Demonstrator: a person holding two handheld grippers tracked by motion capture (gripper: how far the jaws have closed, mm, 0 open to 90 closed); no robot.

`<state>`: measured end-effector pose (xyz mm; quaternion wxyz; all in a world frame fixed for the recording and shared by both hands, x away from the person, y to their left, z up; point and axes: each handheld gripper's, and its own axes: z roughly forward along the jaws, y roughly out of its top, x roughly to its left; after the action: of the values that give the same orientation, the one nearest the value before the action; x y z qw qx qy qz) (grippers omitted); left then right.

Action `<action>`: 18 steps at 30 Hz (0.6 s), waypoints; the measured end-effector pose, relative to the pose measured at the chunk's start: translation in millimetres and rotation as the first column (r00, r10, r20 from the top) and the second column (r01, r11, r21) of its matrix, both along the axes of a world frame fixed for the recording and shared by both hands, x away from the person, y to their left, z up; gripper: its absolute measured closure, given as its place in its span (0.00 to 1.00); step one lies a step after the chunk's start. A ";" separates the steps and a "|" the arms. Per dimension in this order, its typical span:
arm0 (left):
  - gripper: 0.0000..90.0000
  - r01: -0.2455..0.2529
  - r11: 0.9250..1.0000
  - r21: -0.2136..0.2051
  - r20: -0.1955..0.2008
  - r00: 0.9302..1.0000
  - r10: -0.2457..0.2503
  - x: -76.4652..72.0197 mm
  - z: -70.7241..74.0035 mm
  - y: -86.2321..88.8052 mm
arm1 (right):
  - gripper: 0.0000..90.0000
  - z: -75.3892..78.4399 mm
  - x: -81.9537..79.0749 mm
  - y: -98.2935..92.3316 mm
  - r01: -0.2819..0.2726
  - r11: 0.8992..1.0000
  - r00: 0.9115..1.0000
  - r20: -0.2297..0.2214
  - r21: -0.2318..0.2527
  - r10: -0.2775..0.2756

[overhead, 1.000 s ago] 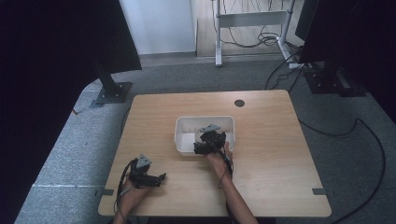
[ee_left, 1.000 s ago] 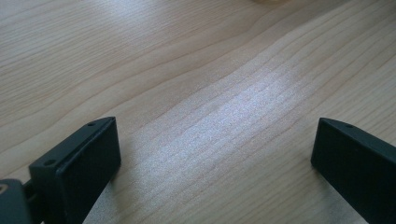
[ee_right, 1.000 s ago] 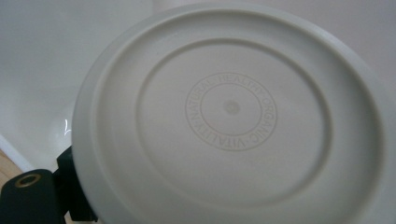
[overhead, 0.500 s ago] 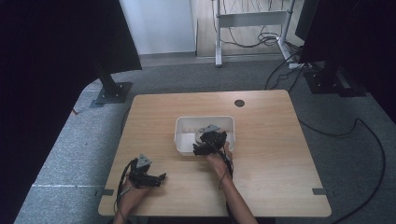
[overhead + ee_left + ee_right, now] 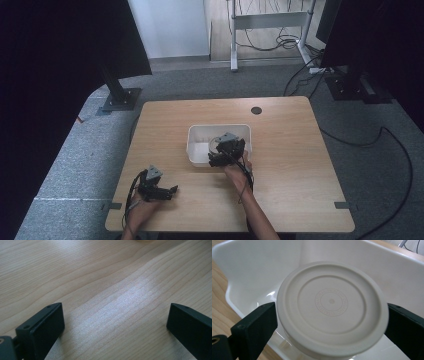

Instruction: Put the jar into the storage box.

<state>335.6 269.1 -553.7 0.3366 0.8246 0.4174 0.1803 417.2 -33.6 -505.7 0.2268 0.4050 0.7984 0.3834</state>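
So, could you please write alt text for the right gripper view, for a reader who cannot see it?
A round cream lid with raised concentric rings sits clamped between the two black jaws of the right gripper, held over a white plastic tub. A strip of the wooden table runs along the left edge.

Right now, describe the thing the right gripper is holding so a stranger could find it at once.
Start at the wooden table and find the white bin near its middle. At the bin's near edge the right gripper clamps a round cream lid over the bin's hollow. Its flat disc shape, with raised concentric rings, sets it apart from the rectangular bin.
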 end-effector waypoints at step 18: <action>0.01 0.000 1.000 -0.001 0.001 1.000 0.000 0.0 0.0 -0.1 | 0.02 13.4 -22.2 -9.8 -0.044 0.999 0.999 0.026 0.000 0.044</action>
<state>335.6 269.0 -553.8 0.3370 0.8244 0.4173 0.1807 395.0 -43.4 -492.2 0.2283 0.3823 0.8041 0.3939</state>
